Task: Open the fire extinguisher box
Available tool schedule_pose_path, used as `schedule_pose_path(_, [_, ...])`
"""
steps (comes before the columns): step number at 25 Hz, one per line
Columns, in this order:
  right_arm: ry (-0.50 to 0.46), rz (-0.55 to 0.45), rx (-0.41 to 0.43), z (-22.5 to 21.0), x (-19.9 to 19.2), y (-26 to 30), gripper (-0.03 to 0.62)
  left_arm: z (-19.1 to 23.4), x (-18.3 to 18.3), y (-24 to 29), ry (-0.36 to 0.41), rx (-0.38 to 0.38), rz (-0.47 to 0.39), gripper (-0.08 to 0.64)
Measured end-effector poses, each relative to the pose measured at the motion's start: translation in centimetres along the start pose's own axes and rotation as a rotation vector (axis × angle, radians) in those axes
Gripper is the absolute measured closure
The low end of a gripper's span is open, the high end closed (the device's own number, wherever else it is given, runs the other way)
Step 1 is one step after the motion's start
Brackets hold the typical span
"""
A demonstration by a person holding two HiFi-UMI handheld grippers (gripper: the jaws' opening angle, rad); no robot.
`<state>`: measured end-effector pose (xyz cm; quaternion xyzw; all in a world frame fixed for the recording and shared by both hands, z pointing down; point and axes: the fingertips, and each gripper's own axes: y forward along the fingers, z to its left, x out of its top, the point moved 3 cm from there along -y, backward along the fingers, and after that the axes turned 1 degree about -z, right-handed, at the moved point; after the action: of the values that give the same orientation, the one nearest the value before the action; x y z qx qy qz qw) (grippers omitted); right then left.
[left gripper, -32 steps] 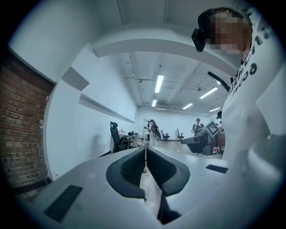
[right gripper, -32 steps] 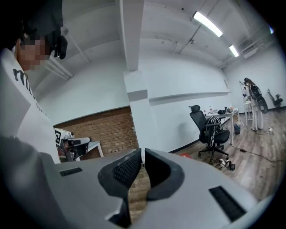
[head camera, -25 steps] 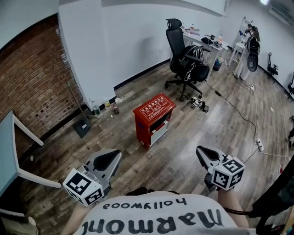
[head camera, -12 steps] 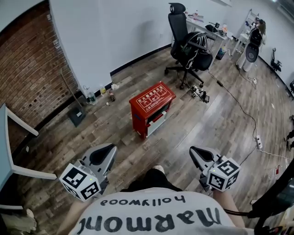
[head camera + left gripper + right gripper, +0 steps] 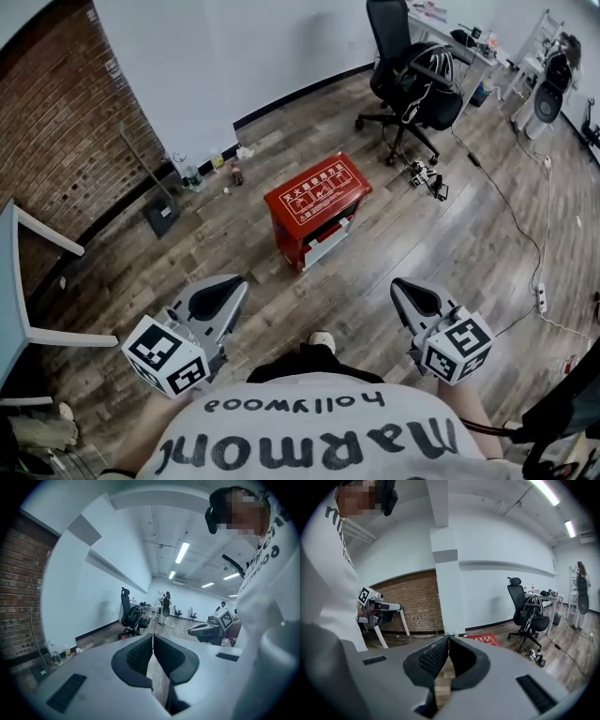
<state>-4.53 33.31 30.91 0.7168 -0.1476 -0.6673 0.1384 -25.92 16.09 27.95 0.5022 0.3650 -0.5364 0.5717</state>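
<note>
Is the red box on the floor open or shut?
Shut: the box stands upright and its lid lies flat on top.

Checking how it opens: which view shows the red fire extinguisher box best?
Head view: the whole fire extinguisher box from above. Right gripper view catches only its top; left gripper view hardly shows it.

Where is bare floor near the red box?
Bare floor lies between the red box and the left gripper and right gripper, also from the box to the cable. Crowded: bottles by the wall, clutter beside the office chair.
</note>
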Motion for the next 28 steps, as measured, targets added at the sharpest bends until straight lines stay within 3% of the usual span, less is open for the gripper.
schedule_pose_path(6, [-0.020,0.115,0.037,-4.4,-0.8,1.9,0.583,1.1,0.2,4.3,-0.035,0.022,0.022,0.546])
schedule_pose_path(12, [0.011,0.124,0.093,-7.2,-0.8,3.5,0.583,2.2,-0.2,6.8,-0.066,0.061,0.046,0.546])
schedule_pose_path(18, [0.078,0.112,0.105,-10.0,-1.5,4.8,0.583,2.5,0.7,7.8,-0.068,0.094,-0.027,0.552])
schedule_pose_path(23, [0.044,0.136,0.144,-10.9,-1.8,6.0,0.583,2.8,0.0,8.2,-0.051,0.153,0.008,0.554])
schedule_pose_path(28, [-0.008,0.174,0.176,-11.4,-2.1,6.7,0.583,3.9,-0.5,8.8,-0.084,0.210,0.030,0.554])
